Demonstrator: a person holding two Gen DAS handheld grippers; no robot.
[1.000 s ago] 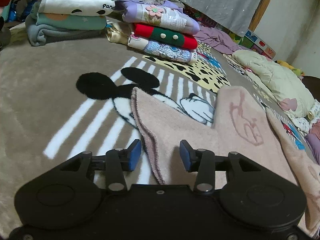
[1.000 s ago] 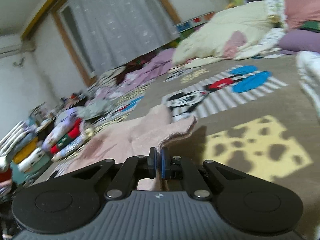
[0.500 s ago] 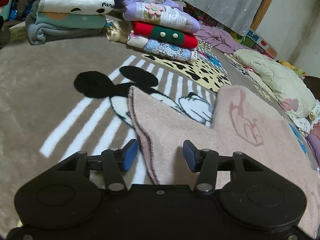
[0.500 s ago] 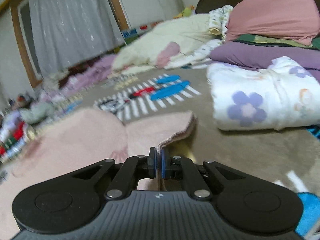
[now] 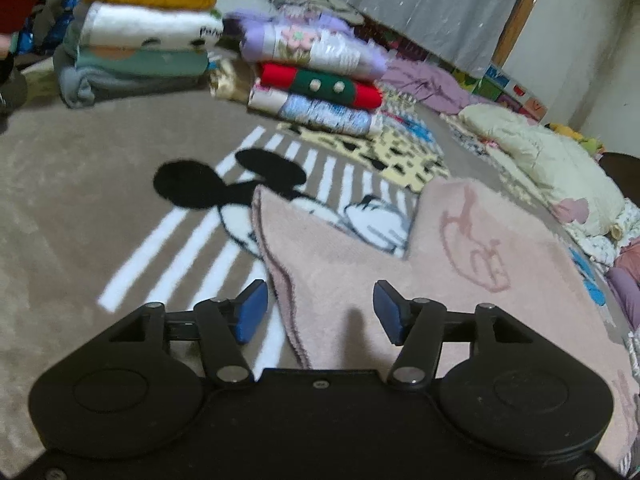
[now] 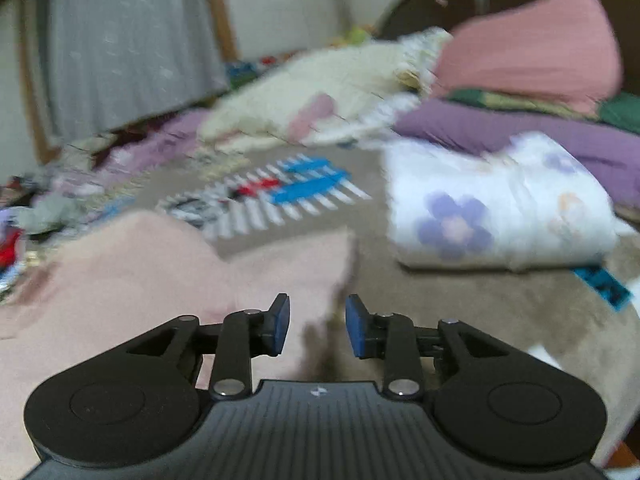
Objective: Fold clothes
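Lying flat, fuzzy pink garment (image 5: 460, 272), plush blanket (image 5: 80, 184)

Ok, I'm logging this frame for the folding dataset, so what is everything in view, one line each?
pink garment: one, pale pink with a darker pink outline drawing, spread on the blanket in front of both grippers.
blanket: one, taupe with cartoon mouse and white stripes, under everything.
left folded stack: one, mustard, white, teal and grey layers, far left.
middle folded stack: one, lilac, red-green and blue layers, beyond the mouse print.
cream quilted piece: one, cream, right edge.
white floral bundle: one, white with purple flowers, right of the garment.
curtain: one, grey, back wall.
left gripper: black, blue pads, open over the garment's edge.
right gripper: black, blue pads, open at the garment's corner.
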